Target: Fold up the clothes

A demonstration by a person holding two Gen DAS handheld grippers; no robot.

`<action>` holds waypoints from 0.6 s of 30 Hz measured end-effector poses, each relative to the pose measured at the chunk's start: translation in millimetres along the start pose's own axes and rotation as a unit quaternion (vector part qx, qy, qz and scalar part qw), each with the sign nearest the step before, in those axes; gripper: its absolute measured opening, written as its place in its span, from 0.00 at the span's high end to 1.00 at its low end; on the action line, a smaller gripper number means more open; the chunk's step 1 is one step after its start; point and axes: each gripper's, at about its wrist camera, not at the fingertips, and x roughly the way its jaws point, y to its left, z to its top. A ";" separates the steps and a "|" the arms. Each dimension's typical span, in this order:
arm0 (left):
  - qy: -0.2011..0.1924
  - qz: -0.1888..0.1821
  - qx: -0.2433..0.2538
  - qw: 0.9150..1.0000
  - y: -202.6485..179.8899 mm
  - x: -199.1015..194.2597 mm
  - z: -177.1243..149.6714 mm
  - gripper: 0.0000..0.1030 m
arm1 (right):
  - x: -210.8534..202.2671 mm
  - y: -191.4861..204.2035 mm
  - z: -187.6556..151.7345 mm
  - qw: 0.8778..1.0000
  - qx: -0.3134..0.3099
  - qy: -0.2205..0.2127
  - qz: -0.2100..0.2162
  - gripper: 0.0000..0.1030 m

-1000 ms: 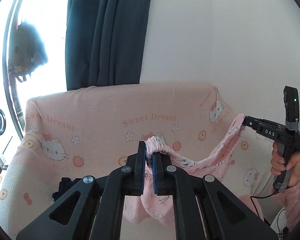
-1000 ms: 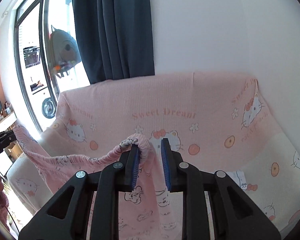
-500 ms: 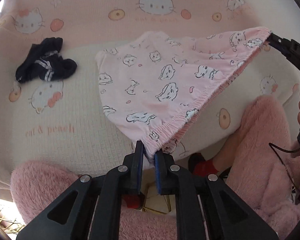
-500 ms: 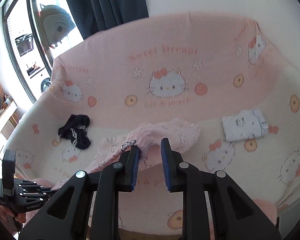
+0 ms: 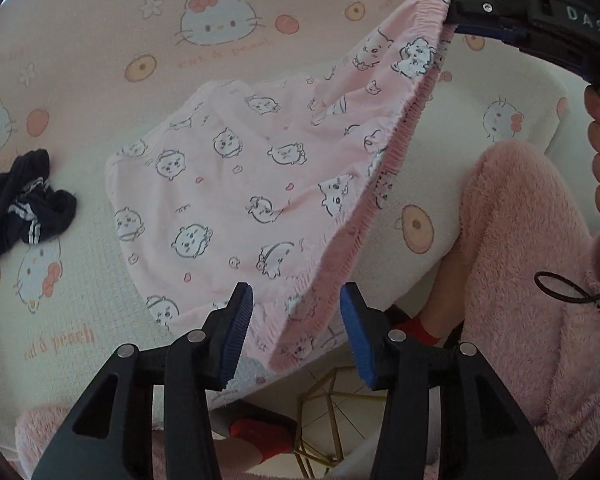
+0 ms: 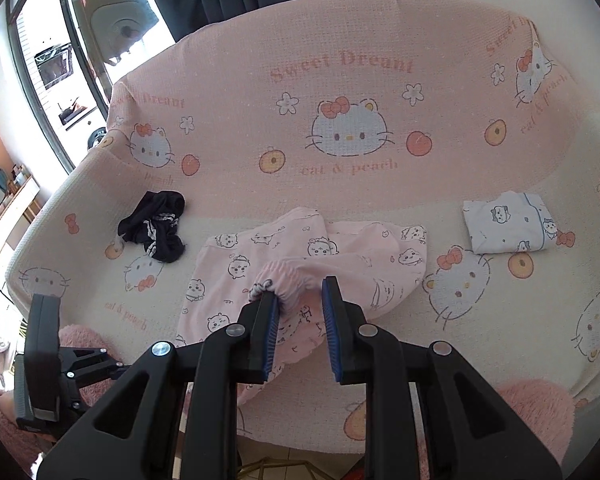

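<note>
Pink printed shorts spread over sofa cover, left gripper jaws opening around waistband, right gripper clamped on waistband corner.

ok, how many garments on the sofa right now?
3. Pink printed shorts in the middle, one waistband corner pinched in the right gripper; dark bundle to their left; folded white piece to their right. More may lie outside the views.
</note>
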 end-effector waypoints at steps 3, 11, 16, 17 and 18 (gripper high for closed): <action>0.004 0.001 0.005 1.000 -0.2 23.1 18.0 0.54 | 0.8 1.5 -2.0 1.000 0.007 0.007 0.006 0.80; 0.040 0.007 0.019 0.999 -0.9 52.8 23.1 0.95 | -2.0 -13.5 -7.4 0.999 0.034 0.017 0.005 0.80; -0.013 0.056 -0.047 0.997 36.0 9.5 32.0 0.96 | 10.7 -11.7 -16.0 0.999 0.016 0.040 -0.013 0.79; -0.027 0.069 -0.060 0.995 44.9 -2.9 33.8 0.96 | 16.0 -10.7 -19.6 0.999 0.012 0.051 -0.016 0.78; -0.039 0.086 -0.070 0.993 53.2 -15.7 36.0 0.96 | 21.9 -9.7 -23.7 0.998 0.010 0.063 -0.016 0.78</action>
